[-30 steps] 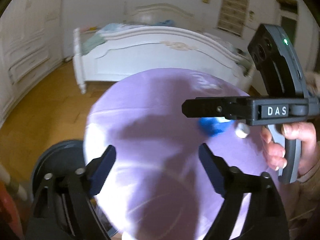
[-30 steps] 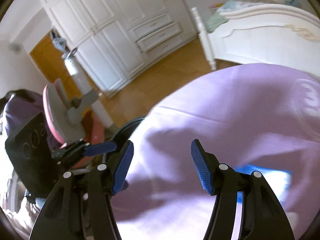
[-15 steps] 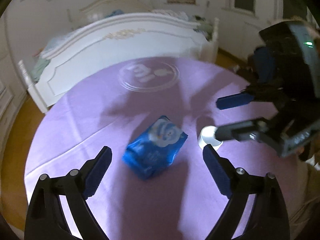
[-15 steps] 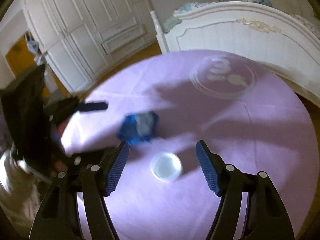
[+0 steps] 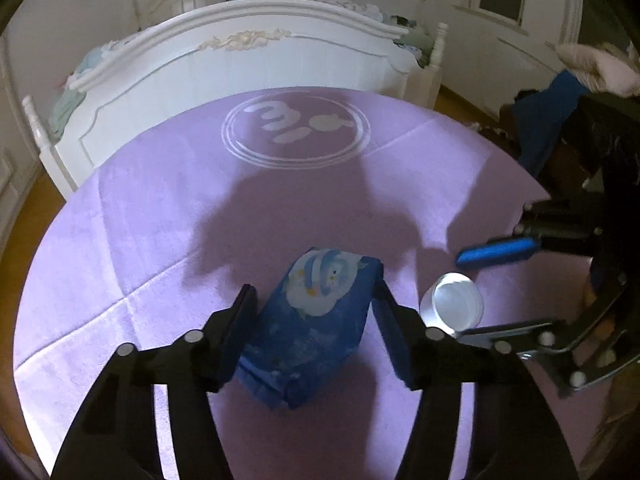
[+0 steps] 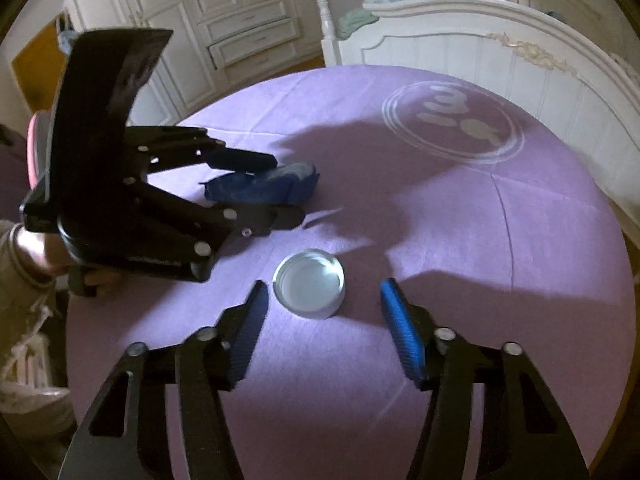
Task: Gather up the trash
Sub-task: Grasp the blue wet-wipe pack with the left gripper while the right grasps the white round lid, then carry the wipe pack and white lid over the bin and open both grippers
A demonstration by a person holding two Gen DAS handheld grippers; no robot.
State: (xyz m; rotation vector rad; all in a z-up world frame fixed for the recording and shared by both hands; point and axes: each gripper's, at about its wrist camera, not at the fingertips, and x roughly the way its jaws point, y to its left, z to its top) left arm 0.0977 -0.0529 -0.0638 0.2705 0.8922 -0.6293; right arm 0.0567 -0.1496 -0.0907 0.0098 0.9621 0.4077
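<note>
A blue snack packet (image 5: 316, 316) with a cartoon print lies on the round purple table (image 5: 160, 216). My left gripper (image 5: 314, 300) is open, its two fingers on either side of the packet and close to it. A small white round cup (image 6: 309, 282) stands on the cloth to the right of the packet. My right gripper (image 6: 322, 300) is open, with the cup just ahead between its fingertips. In the right wrist view the left gripper (image 6: 276, 184) straddles the packet (image 6: 264, 186). In the left wrist view the right gripper (image 5: 476, 292) flanks the cup (image 5: 452, 300).
A white bed footboard (image 5: 240, 60) stands just behind the table. White wardrobe doors (image 6: 224, 28) and wooden floor lie to the left. A white logo circle (image 5: 296, 130) marks the far part of the cloth. Dark and blue clothing (image 5: 540, 132) lies to the right.
Both grippers have swung over the table and come down. The left one now straddles the blue packet, and the right one has closed in on the white cup. Both stay open.
</note>
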